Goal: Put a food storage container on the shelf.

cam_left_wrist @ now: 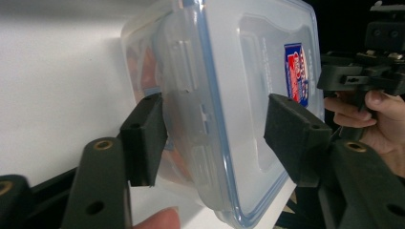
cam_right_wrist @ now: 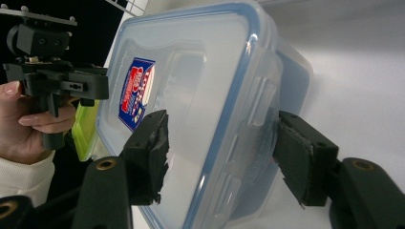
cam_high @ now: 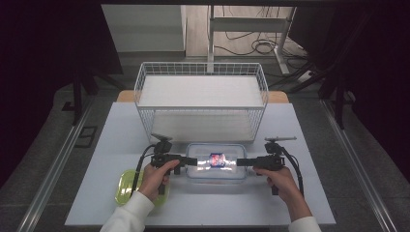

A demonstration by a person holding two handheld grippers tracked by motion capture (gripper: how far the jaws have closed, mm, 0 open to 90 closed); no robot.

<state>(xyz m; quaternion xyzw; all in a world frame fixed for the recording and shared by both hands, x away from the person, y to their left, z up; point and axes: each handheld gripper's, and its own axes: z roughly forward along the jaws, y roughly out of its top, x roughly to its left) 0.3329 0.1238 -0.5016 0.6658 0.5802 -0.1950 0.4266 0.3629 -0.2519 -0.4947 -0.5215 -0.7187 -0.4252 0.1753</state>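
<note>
The clear plastic container (cam_high: 216,162) sits on the white table (cam_high: 116,145), just in front of the white wire basket (cam_high: 200,99); it is a rounded rectangular box, see-through, with a translucent lid edged by a blue seal line and a red-and-blue label (cam_high: 217,159) at the lid's middle (the print is too small to read); something reddish shows dimly through its wall in the left gripper view. A latch flap (cam_left_wrist: 191,95) is folded down over each short end.

The left gripper (cam_high: 189,162) comes at the container's left end and the right gripper (cam_high: 243,163) at its right end. In each gripper view the jaws stand partly open astride the end of the container, one pad over the lid and one beside the wall; whether the pads press on the plastic I cannot tell.

A green lid (cam_high: 126,186) lies on the table left of the container and nearer the person, partly under the left hand (cam_high: 154,178).
</note>
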